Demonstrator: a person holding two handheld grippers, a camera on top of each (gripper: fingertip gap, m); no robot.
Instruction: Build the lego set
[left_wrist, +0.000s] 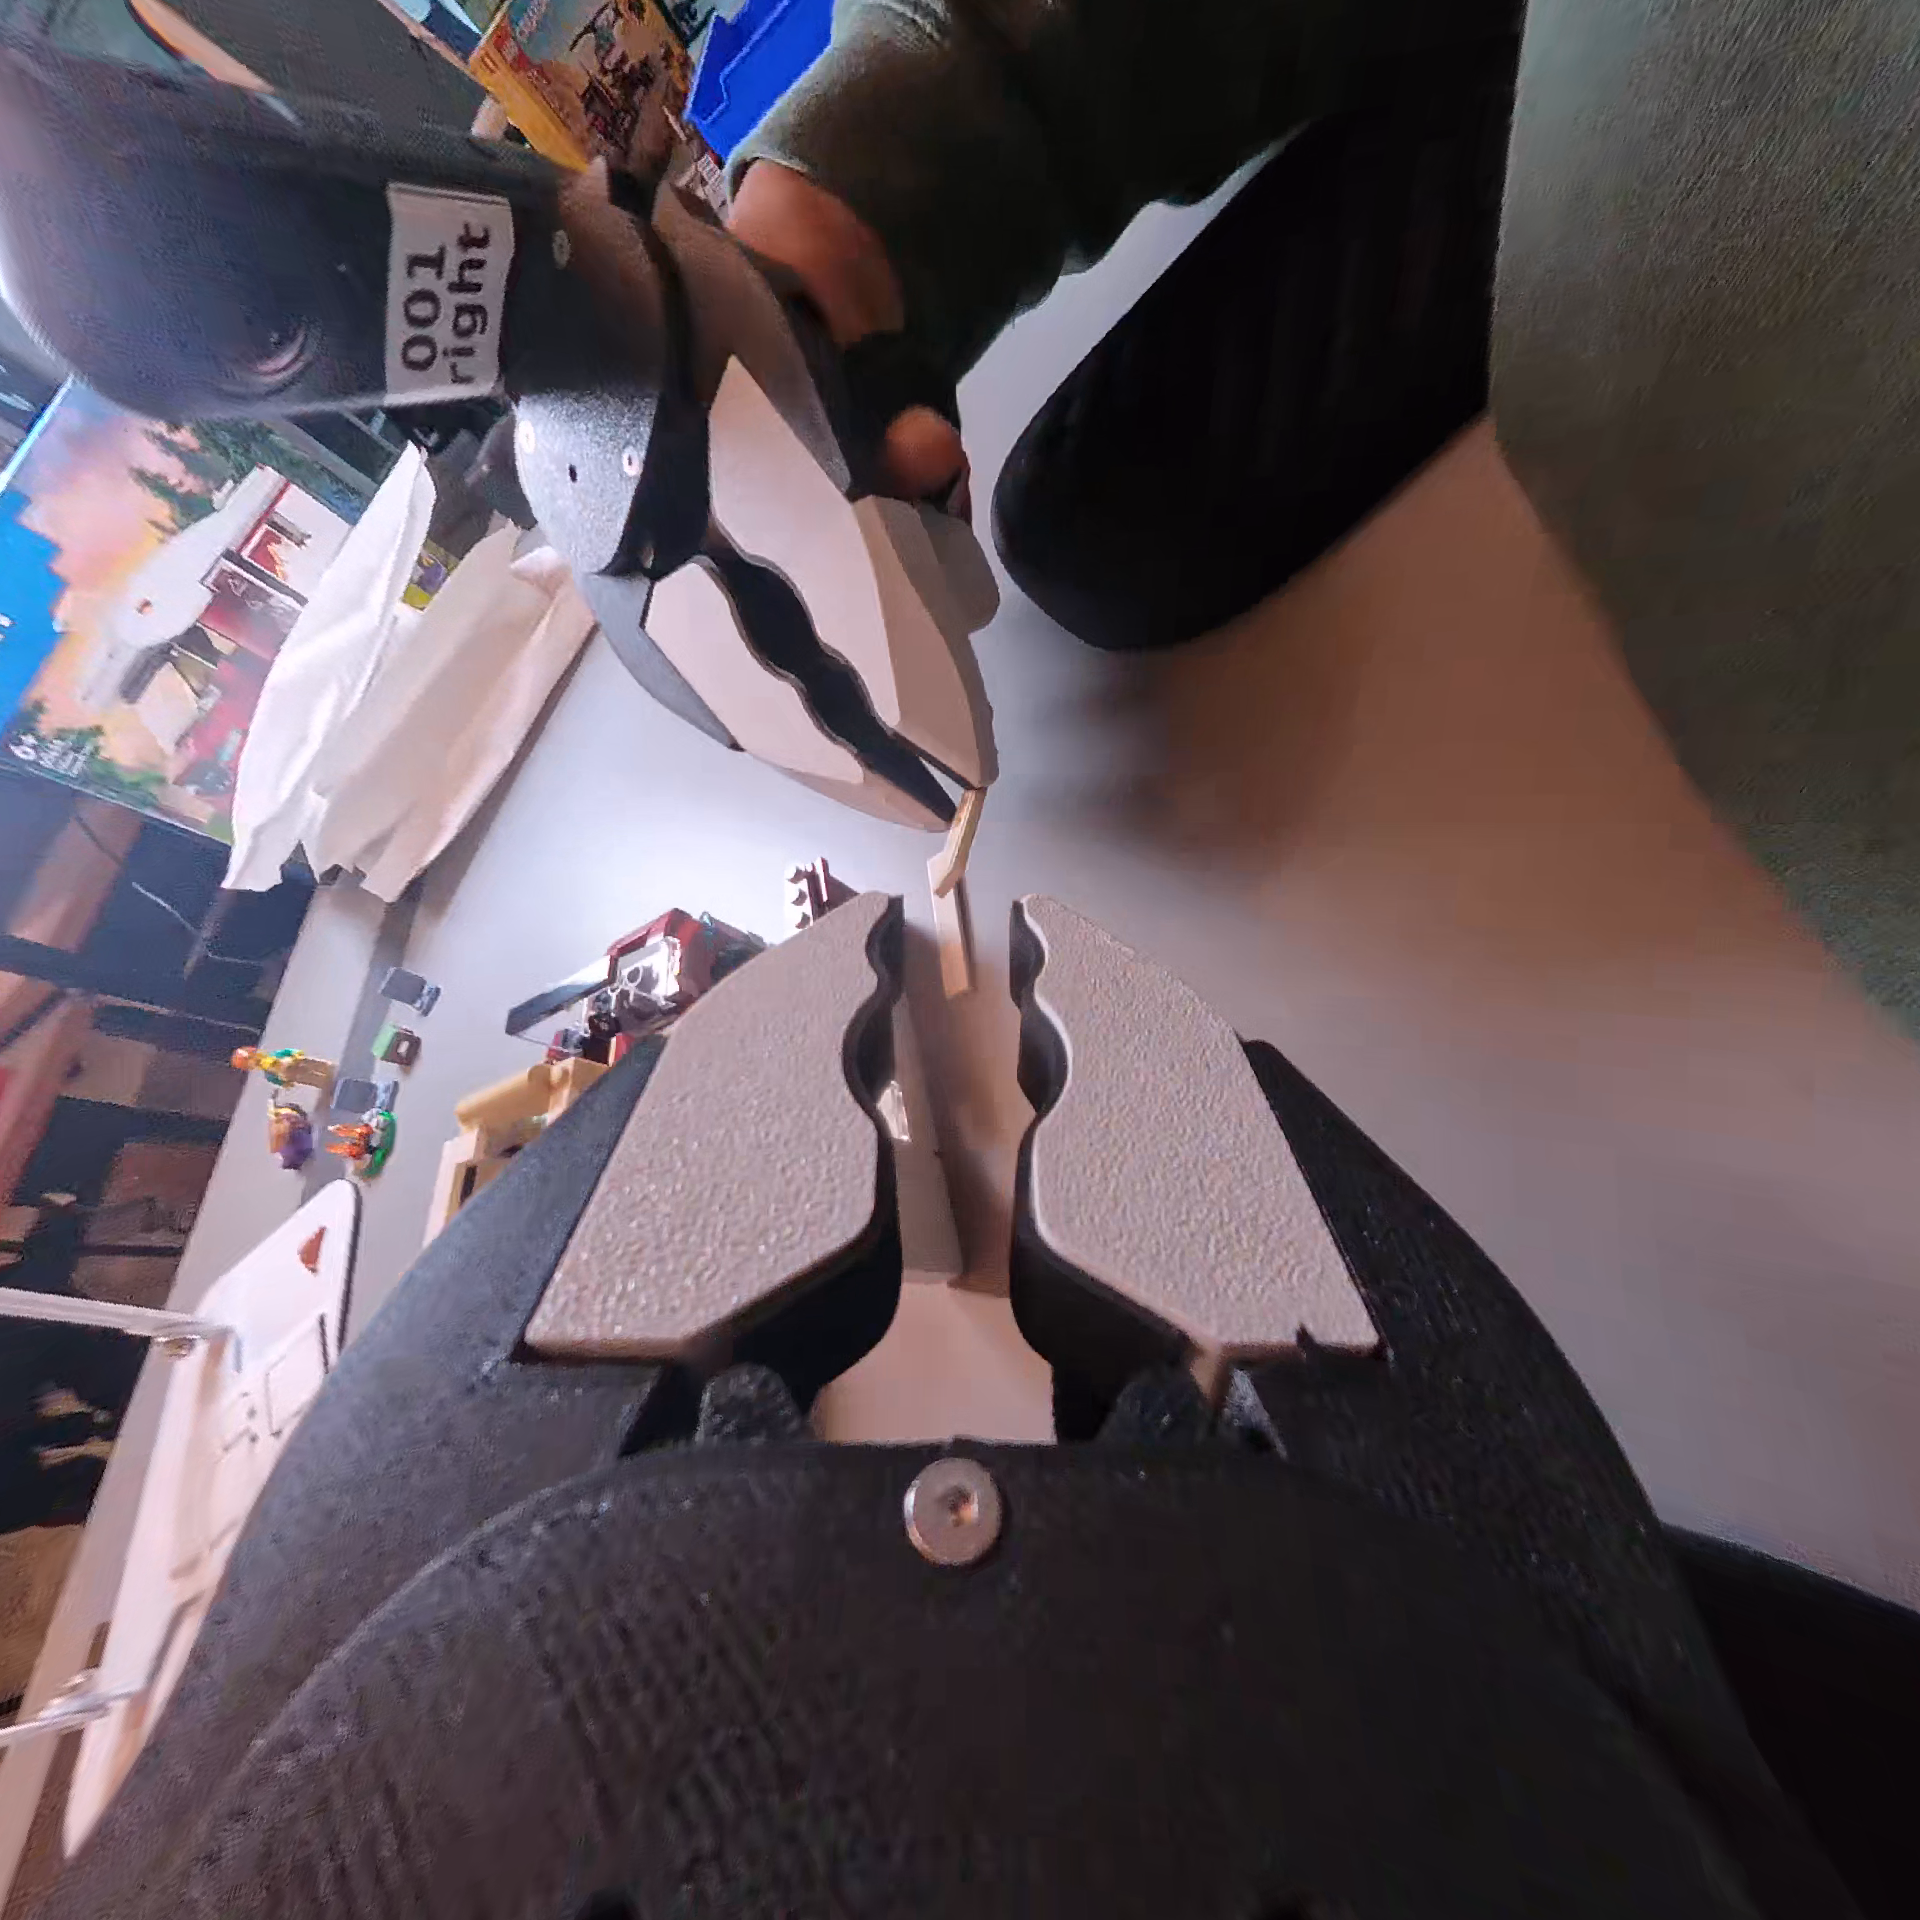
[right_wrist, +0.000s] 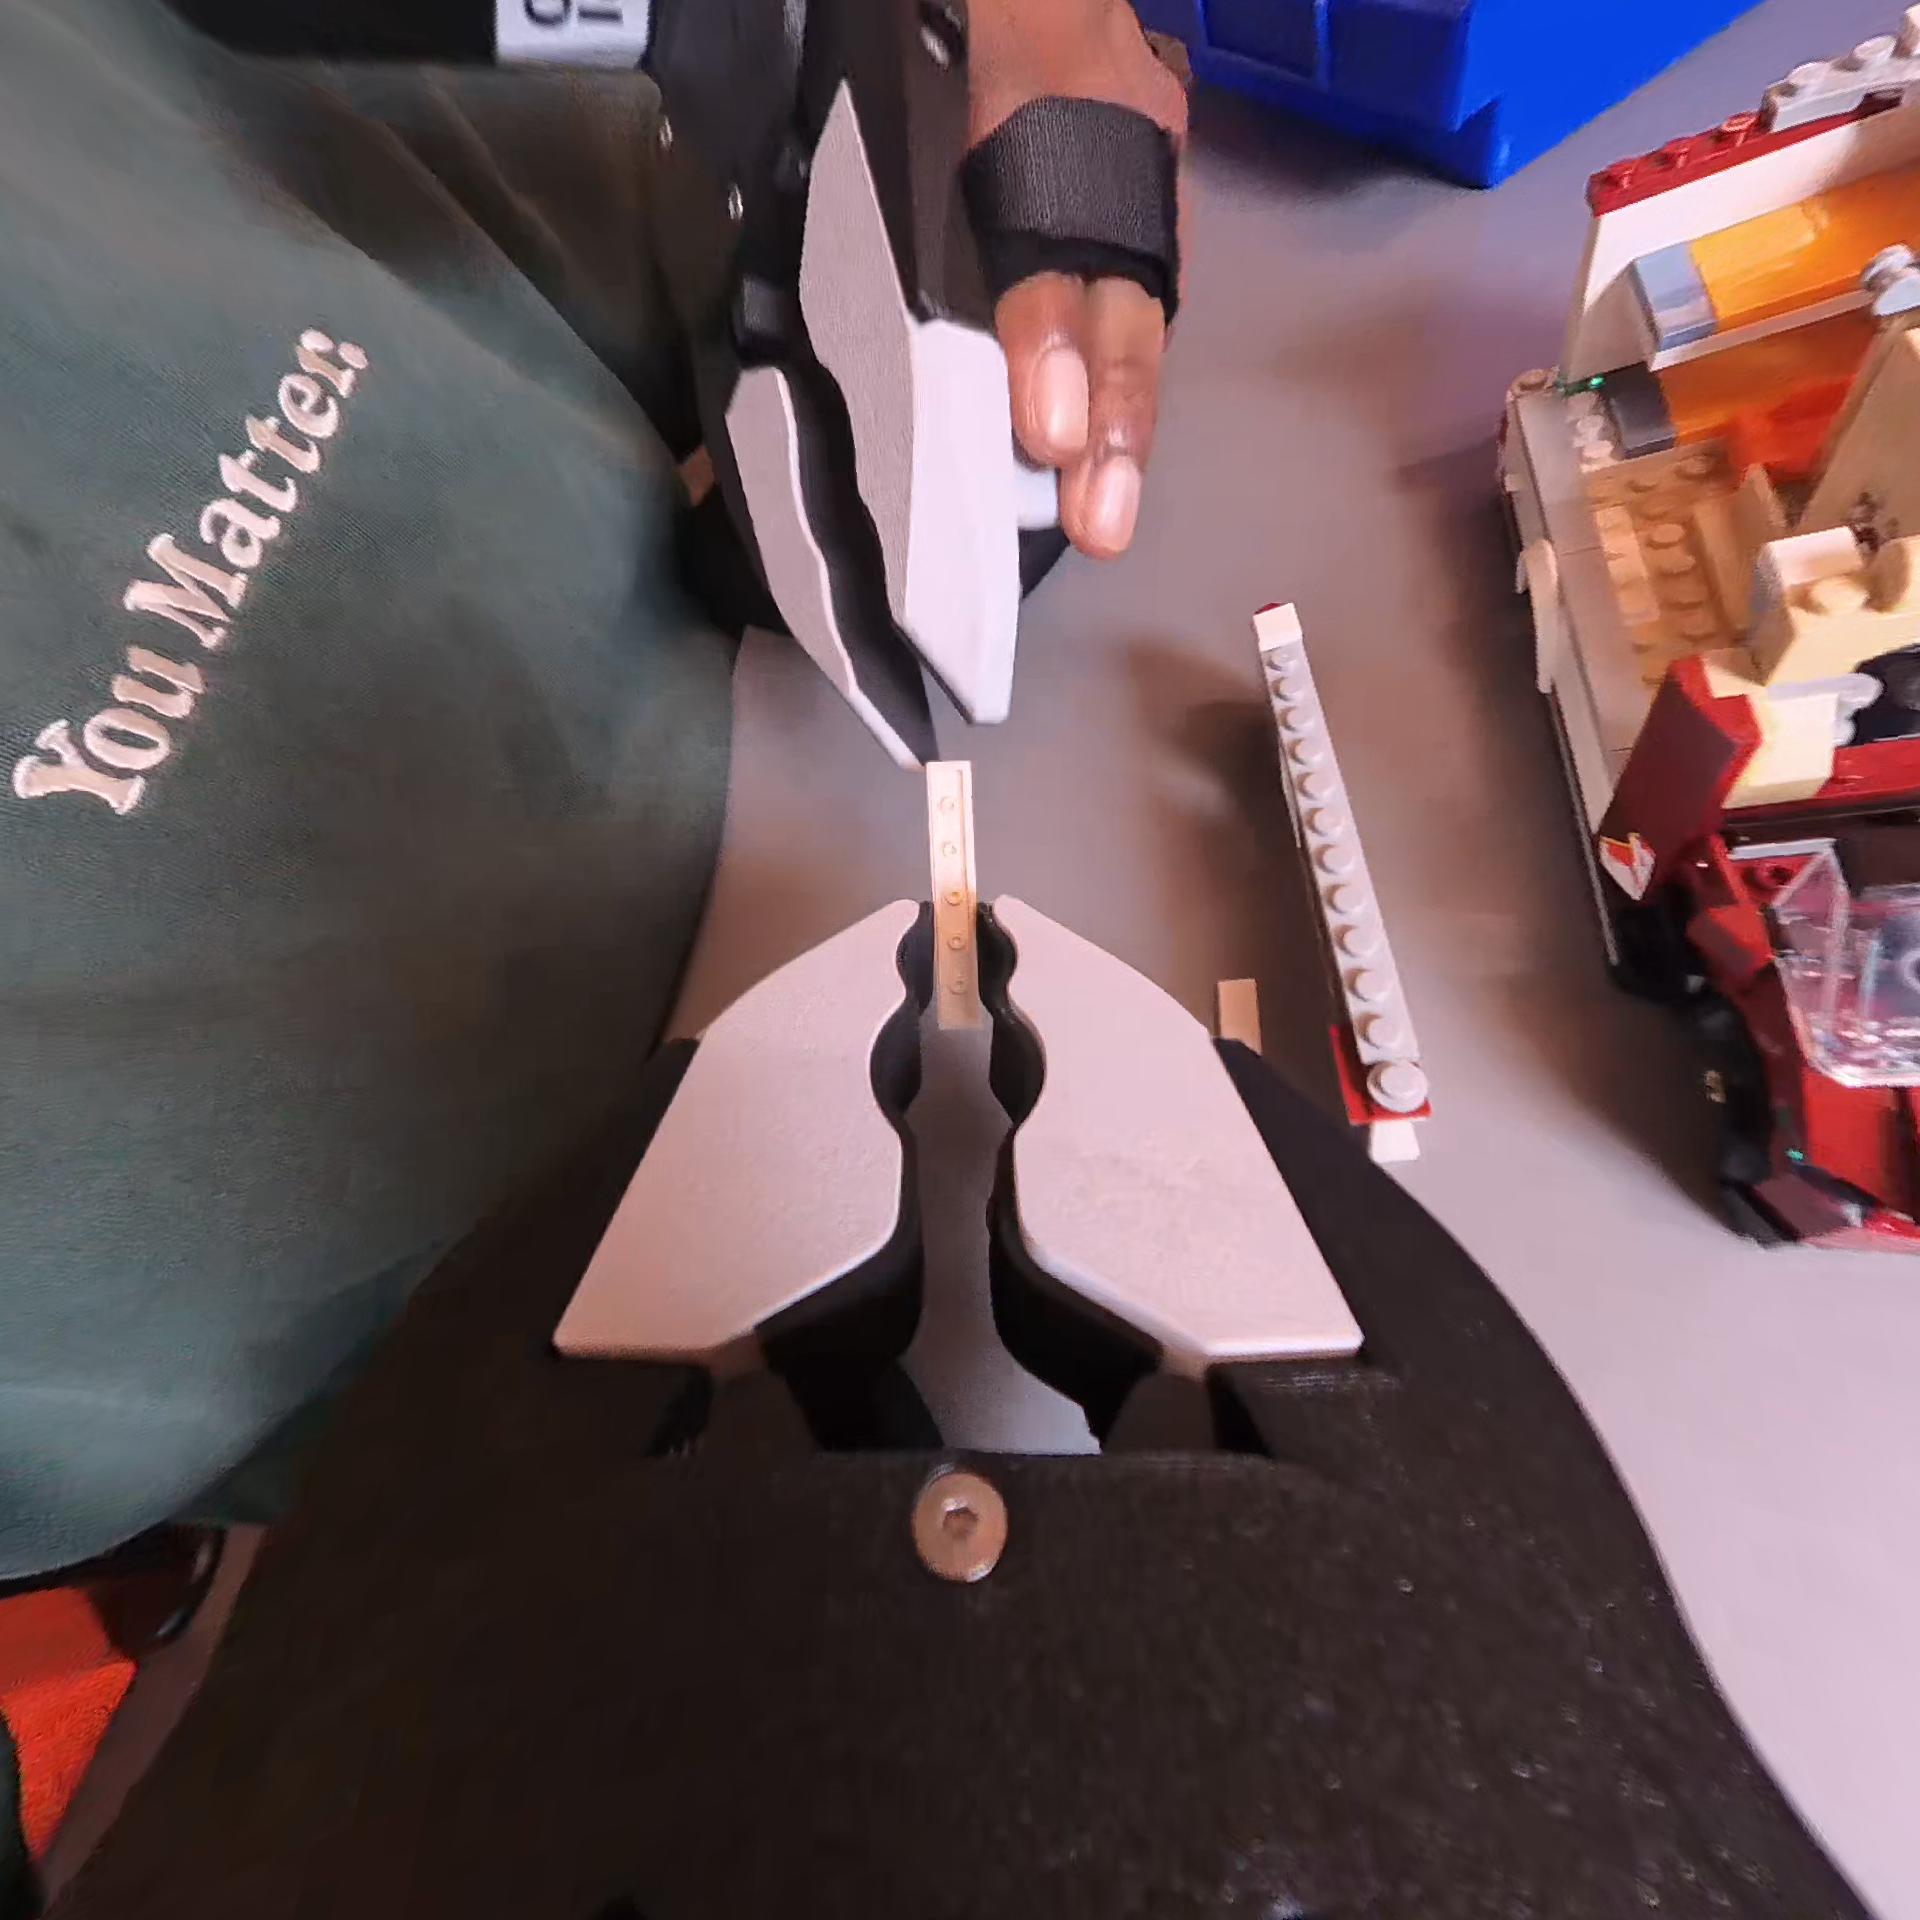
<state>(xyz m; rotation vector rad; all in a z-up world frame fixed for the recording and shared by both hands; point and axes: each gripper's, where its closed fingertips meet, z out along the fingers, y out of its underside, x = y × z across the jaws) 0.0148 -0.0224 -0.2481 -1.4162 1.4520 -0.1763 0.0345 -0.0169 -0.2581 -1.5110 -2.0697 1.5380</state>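
Two hand-held grippers meet tip to tip above a grey worktop (right_wrist: 1558, 1455). The right gripper (right_wrist: 956, 914) has its jaws clenched on a thin tan toy-brick plate (right_wrist: 953, 883), underside showing a row of small round marks; both black fingertips press on its long edges, and most of the strip juts forward past them. The left gripper (right_wrist: 930, 743), held by a hand (right_wrist: 1081, 343) in a black fingerless glove, points down at the plate's far end, its tips just beside that end; its jaws stand apart with nothing pinched between them. In the left wrist view the same plate (left_wrist: 961, 842) hangs from the right gripper's tips ahead of the left gripper (left_wrist: 956, 914). On the worktop to the right lies a long light-grey studded toy-brick strip (right_wrist: 1335, 862) with a dark red piece at its near end. Beyond it stands a dark red, tan and orange toy-brick building (right_wrist: 1745, 727). A blue plastic bin (right_wrist: 1455, 73) sits farther back. A green sweatshirt sleeve (right_wrist: 312, 623) fills the left.
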